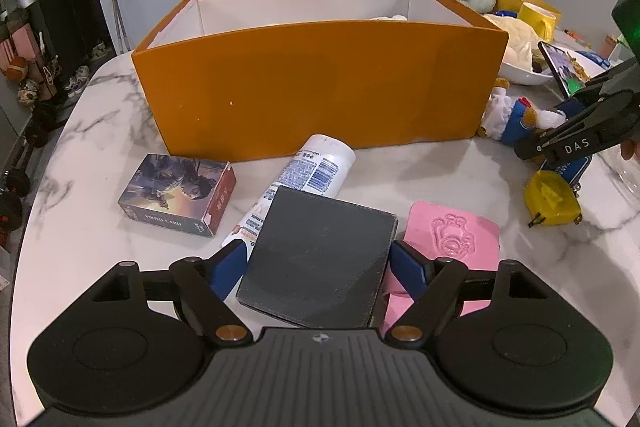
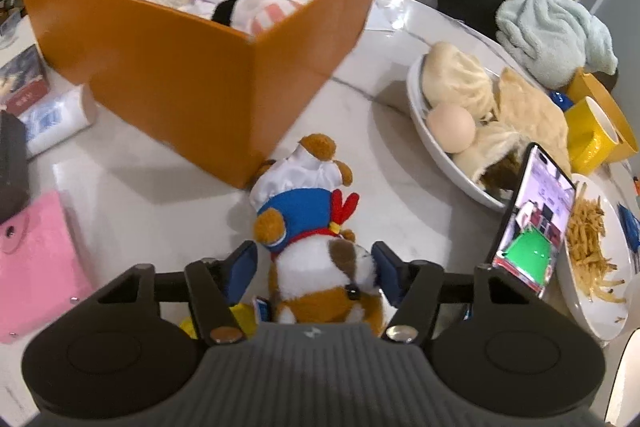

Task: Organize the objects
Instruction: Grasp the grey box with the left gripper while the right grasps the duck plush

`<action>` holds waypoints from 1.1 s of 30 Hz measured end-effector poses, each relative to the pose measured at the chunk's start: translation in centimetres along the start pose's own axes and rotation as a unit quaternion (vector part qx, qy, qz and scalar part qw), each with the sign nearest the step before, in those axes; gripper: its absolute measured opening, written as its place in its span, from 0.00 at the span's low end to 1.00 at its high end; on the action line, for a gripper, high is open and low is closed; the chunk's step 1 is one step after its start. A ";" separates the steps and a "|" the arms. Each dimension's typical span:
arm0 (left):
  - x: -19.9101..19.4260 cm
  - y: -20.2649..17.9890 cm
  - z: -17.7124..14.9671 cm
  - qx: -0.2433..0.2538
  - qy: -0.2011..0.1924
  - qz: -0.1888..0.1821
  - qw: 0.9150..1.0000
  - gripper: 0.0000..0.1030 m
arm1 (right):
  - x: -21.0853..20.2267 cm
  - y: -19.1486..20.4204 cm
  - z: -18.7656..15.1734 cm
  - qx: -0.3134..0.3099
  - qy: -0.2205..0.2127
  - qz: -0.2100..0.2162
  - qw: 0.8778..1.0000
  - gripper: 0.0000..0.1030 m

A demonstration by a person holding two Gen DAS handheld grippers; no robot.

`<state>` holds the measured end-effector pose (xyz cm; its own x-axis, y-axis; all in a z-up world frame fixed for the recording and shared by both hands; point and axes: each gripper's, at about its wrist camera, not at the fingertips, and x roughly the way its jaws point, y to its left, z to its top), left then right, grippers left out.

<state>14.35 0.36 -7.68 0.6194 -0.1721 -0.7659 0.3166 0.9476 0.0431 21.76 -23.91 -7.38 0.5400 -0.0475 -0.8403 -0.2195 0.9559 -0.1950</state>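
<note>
An open orange box (image 1: 320, 87) stands mid-table, with plush toys (image 2: 264, 7) inside. My left gripper (image 1: 318, 259) is open around a dark grey square box (image 1: 316, 259) that rests on a white tube (image 1: 308, 171) and a pink pouch (image 1: 452, 235). A picture card box (image 1: 176, 193) lies to the left. My right gripper (image 2: 314, 259) straddles a plush dog (image 2: 316, 223) in a chef hat beside the orange box's corner. Its right pad touches the plush, and a small gap shows on the left.
A bowl (image 2: 424, 131) of buns and an egg, a propped phone (image 2: 532, 223), a plate (image 2: 572, 303) of fries and a yellow mug (image 2: 592, 135) crowd the right. A yellow keychain item (image 1: 554, 199) lies under the right gripper. A light towel (image 2: 552, 27) sits behind.
</note>
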 end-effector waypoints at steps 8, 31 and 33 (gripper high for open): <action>1.2 -0.3 0.0 0.008 0.027 0.007 1.000 0.93 | -0.2 1.1 -0.3 -0.026 0.022 0.011 0.999 0.62; 0.4 1.2 0.2 -0.037 0.026 -0.022 0.999 0.90 | -0.3 -0.1 -0.6 0.028 0.029 0.056 0.998 0.54; -0.2 1.3 0.2 -0.038 0.019 -0.024 0.999 0.90 | -1.1 -0.2 -0.7 0.029 0.021 0.058 0.998 0.53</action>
<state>14.80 1.57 -7.29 0.5763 -0.2093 -0.7900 0.2897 0.9562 -0.0419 20.67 -24.22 -6.80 0.4799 0.0531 -0.8757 -0.2295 0.9710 -0.0669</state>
